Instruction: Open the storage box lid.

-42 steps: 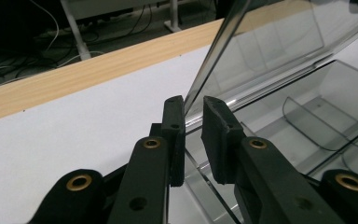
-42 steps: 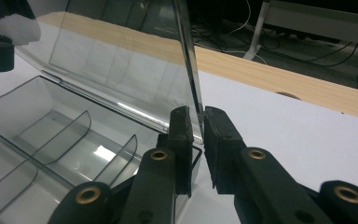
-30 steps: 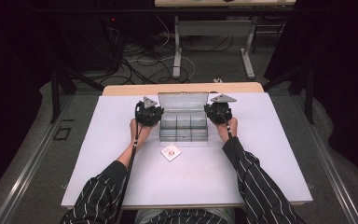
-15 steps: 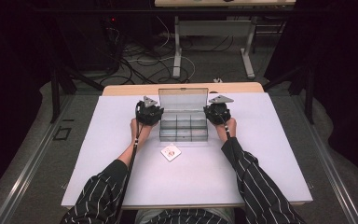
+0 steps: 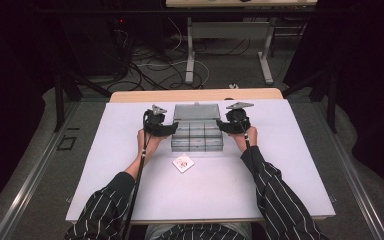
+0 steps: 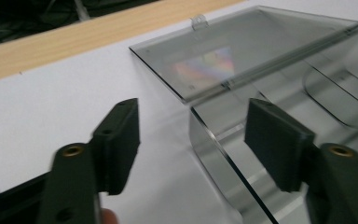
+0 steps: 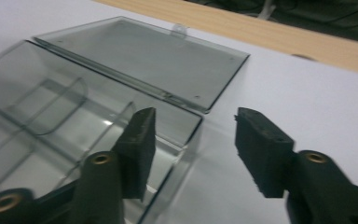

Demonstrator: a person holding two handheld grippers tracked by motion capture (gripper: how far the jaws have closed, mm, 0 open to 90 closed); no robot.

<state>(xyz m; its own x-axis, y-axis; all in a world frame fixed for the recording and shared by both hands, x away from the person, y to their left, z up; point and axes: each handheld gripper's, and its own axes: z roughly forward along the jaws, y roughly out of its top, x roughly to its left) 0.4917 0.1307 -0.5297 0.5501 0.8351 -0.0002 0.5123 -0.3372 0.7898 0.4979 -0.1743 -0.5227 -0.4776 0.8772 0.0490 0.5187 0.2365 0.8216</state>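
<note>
A clear plastic compartment box (image 5: 197,136) stands on the white table, its lid (image 5: 196,111) folded flat behind it. My left gripper (image 5: 172,128) is at the box's left end. Its jaws have just been opening, and in the left gripper view the left gripper (image 6: 193,144) straddles the box's side wall (image 6: 214,149) without pressing it. My right gripper (image 5: 222,125) is at the right end. The right gripper (image 7: 193,149) has likewise just opened, with the right wall (image 7: 186,154) loose between its fingers. The compartments (image 7: 51,116) look empty.
A small white card with a red mark (image 5: 183,163) lies on the table in front of the box. The table's wooden far edge (image 5: 195,95) runs just behind the lid. Cables and a desk frame are on the floor beyond.
Both hands stay at the box's two ends. The lid now lies flat behind the box, a little farther back than a second ago.
</note>
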